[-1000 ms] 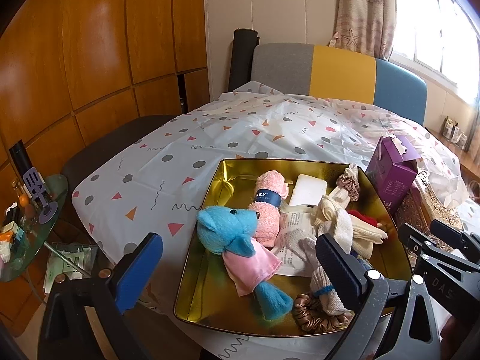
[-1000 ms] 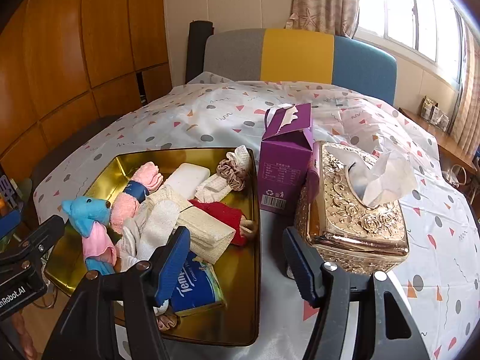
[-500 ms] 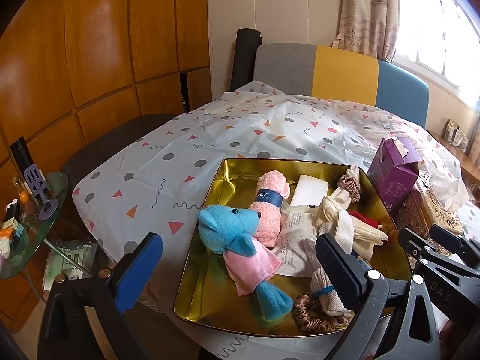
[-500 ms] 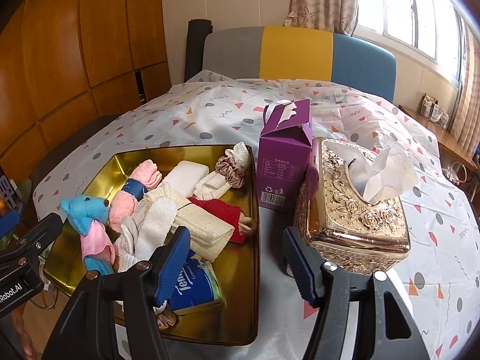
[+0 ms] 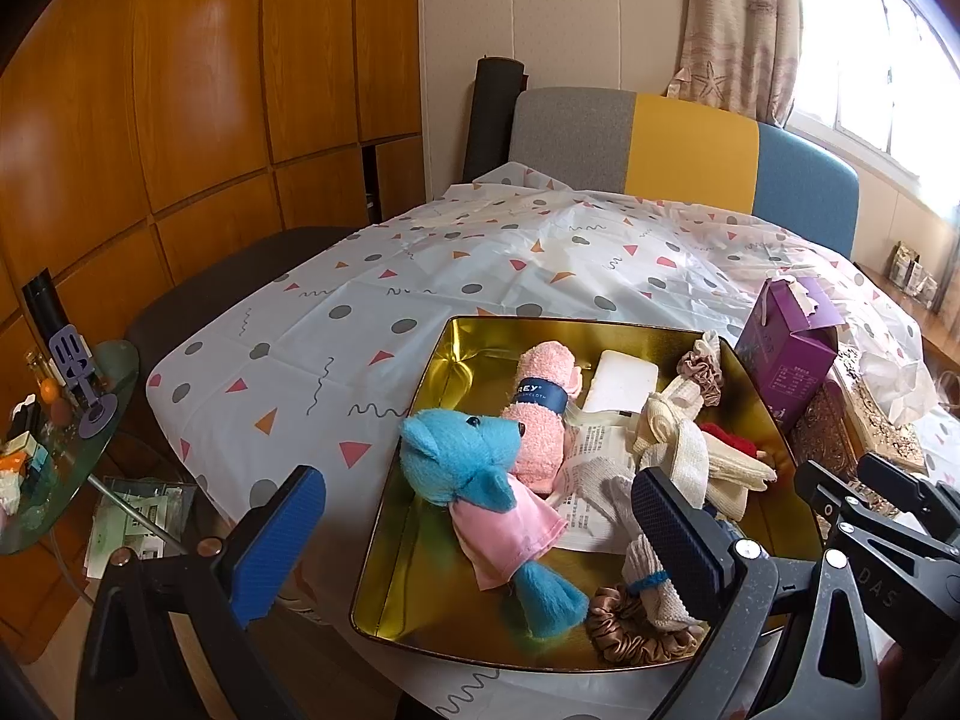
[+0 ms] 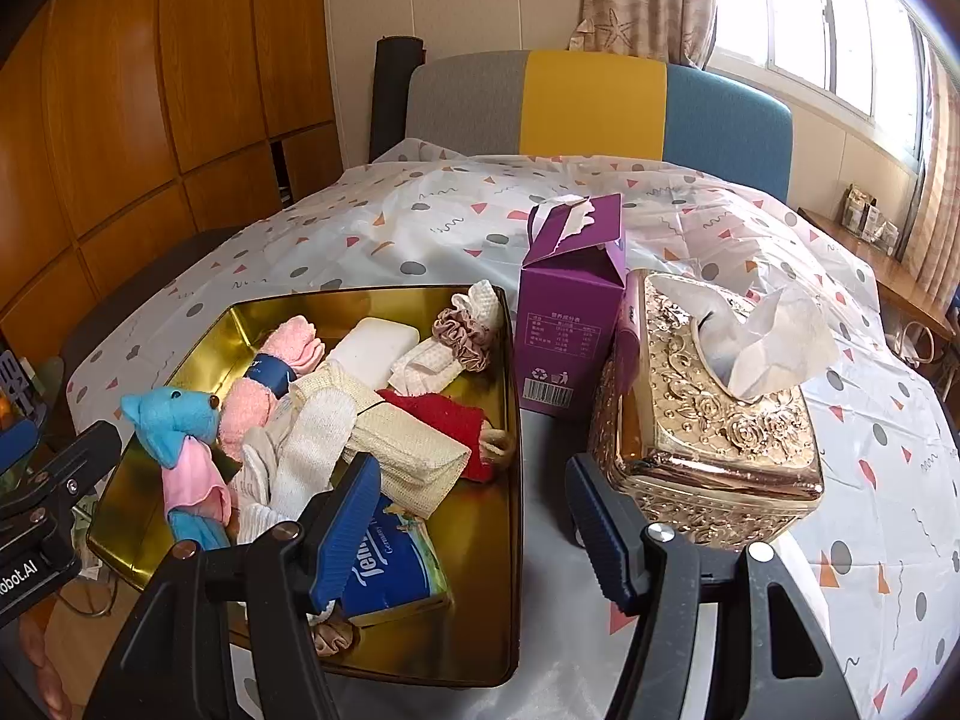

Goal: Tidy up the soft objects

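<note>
On the table near us, gold tray (image 6: pixel 510 420) holds blue plush toy (image 5: pixel 462 462) | left claw (image 5: pixel 474 528) wide open, empty | right claw (image 6: pixel 474 522) wide open, empty

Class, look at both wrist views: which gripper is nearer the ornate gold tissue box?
Right. The right gripper hangs open with its right finger just in front of the gold tissue box. The left gripper, also open, sits over the gold tray, farther left.

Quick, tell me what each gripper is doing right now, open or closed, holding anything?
Left gripper: open, holding nothing.
Right gripper: open, holding nothing.
</note>
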The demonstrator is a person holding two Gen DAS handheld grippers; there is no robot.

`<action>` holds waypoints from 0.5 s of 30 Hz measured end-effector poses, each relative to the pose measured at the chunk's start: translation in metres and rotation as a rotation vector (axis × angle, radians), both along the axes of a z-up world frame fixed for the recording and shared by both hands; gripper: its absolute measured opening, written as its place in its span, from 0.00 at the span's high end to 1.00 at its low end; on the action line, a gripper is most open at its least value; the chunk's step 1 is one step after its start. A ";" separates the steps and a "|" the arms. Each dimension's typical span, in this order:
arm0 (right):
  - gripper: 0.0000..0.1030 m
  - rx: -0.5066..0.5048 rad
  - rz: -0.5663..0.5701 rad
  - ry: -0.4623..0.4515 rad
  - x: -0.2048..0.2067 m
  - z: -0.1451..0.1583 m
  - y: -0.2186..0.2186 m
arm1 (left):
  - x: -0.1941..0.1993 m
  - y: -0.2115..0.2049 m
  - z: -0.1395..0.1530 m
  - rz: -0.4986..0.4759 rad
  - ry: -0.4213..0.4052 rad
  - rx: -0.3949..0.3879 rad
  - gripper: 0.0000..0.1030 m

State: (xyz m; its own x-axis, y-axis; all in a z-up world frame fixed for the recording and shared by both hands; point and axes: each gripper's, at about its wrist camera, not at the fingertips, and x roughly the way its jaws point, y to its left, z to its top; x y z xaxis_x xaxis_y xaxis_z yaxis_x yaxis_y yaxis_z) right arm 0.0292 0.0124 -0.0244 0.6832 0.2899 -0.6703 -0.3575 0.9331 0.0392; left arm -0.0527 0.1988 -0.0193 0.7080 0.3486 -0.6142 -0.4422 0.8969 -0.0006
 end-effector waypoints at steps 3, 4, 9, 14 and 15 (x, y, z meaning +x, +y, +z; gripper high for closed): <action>0.37 0.000 0.000 0.003 0.000 -0.001 0.000 | 0.000 0.000 0.000 0.000 0.001 0.001 0.00; 0.37 0.000 0.000 0.003 0.001 -0.001 0.000 | -0.001 0.000 0.000 0.000 0.002 0.001 0.00; 0.37 -0.001 0.001 0.003 0.000 -0.002 0.000 | -0.001 -0.001 0.000 0.000 0.002 0.000 0.00; 0.37 -0.004 0.001 0.005 0.000 -0.003 0.000 | 0.000 -0.002 -0.001 -0.002 0.006 0.004 0.00; 0.37 -0.004 0.001 0.006 0.000 -0.003 0.000 | 0.000 -0.003 -0.001 -0.002 0.008 0.003 0.00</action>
State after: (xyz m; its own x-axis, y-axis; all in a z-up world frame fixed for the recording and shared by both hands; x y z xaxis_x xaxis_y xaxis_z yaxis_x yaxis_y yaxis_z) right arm 0.0297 0.0123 -0.0277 0.6788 0.2878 -0.6756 -0.3578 0.9330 0.0379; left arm -0.0524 0.1961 -0.0199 0.7038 0.3487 -0.6189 -0.4399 0.8980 0.0058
